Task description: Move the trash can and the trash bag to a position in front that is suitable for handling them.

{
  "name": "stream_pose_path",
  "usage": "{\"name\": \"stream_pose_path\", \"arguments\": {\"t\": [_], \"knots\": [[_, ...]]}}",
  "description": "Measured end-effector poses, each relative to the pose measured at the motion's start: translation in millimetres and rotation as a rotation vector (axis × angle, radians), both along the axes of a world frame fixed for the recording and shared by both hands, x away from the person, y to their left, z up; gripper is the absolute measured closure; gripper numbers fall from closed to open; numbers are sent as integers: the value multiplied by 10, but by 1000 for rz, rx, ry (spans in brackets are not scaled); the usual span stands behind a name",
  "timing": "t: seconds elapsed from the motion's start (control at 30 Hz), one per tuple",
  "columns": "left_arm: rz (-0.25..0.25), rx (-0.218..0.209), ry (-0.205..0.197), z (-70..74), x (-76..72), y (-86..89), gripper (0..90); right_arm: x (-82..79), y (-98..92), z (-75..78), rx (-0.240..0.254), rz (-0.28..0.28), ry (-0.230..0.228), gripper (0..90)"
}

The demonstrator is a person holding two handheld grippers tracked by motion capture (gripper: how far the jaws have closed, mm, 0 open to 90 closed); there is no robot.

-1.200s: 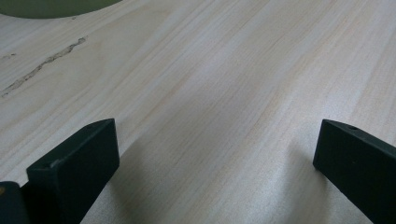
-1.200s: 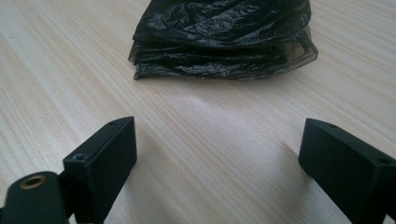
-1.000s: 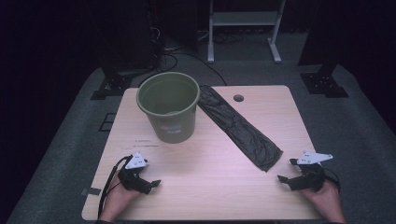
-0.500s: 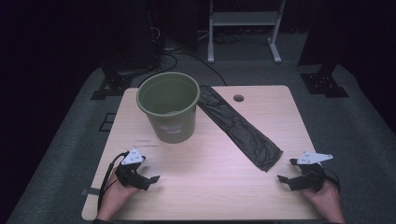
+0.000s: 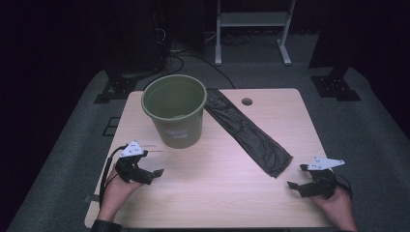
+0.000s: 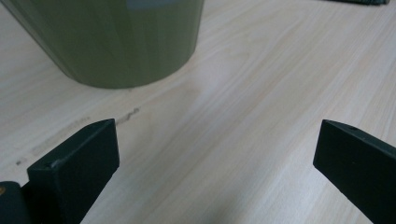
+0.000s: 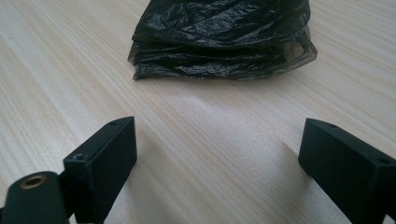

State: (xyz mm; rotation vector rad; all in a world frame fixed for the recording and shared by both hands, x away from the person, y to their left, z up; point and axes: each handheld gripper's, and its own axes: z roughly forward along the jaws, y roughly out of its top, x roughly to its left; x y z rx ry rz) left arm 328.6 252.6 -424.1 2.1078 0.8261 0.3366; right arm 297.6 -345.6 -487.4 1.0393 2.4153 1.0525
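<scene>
An olive-green bucket (image 5: 174, 110) stands upright on the left half of the wooden table (image 5: 212, 193); its lower wall (image 6: 116, 42) fills the top left of the left gripper view. A long folded black plastic bag (image 5: 246, 130) lies diagonally from beside the bucket toward the right front. Held just above the tabletop short of the bucket, my left gripper (image 5: 152, 163) (image 6: 215, 140) is open with bare wood between its jaws. My right gripper (image 5: 296, 176) (image 7: 217, 135) is open too, low over the table, facing the bag's near end (image 7: 224, 37) a short way ahead.
A dark scuff mark (image 6: 126, 115) runs across the wood in front of the bucket. A round cable hole (image 5: 247, 101) sits near the table's far edge. Beyond the table are dark floor, stand feet (image 5: 338, 87) and a white frame (image 5: 251, 29).
My left gripper has lifted and come a little closer to the bucket. The right gripper, bucket and bag have not moved.
</scene>
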Motion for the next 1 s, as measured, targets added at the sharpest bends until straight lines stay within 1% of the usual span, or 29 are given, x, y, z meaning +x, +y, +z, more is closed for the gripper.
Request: {"name": "stream_pose_path", "arguments": {"t": [0.03, 0.07, 0.1, 0.13, 0.27, 0.3, 0.53, 0.57, 0.63, 0.7, 0.73, 0.83, 0.87, 0.9, 0.93, 0.97, 1.0], "knots": [[0, 0, 0, 0, 0, 0, 0, 0, 0, 0, 0, 0, 0, 99], [1, -9, 4, 47, 18, -14, 0, 0, 0, 0, 0, 0, 0, 99], [1, -9, 4, 47, 18, -14, 0, 0, 0, 0, 0, 0, 0, 99], [2, -7, -5, 87, 37, -24, 0, 0, 0, 0, 0, 1, -1, 100], [3, -13, -5, 153, 70, -44, 0, 1, 0, 0, 0, 1, -1, 99], [2, -13, -15, 202, 90, -55, 0, 1, 0, 0, 0, 1, -1, 99], [14, -21, -34, 374, 187, -53, 0, 0, 0, 0, 0, 0, 1, 99], [14, -21, -34, 374, 187, -53, 0, 0, 0, 0, 0, 0, 1, 99], [19, -31, -42, 444, 221, -45, 0, 0, 0, 1, 0, 0, 2, 100], [20, -28, -44, 468, 231, -46, 0, 0, -1, 1, 0, 0, 2, 99], [21, -26, -49, 514, 255, -45, 0, 0, 0, 0, 1, 0, 1, 99], [24, -22, -54, 591, 293, -39, 0, 0, -1, 1, -1, -1, 1, 99], [24, -22, -54, 591, 293, -39, 0, 0, -1, 0, 0, 0, 1, 99], [26, -25, -59, 619, 303, -35, 0, 0, -1, 1, 0, -1, 2, 99], [28, -29, -62, 679, 320, -25, 0, 0, -1, 1, 0, -1, 1, 99], [28, -29, -62, 679, 320, -25, 0, 0, -1, 1, 0, -1, 1, 99], [30, -28, -66, 736, 337, -13, 0, 0, -1, 1, 0, -1, 1, 99]]}}
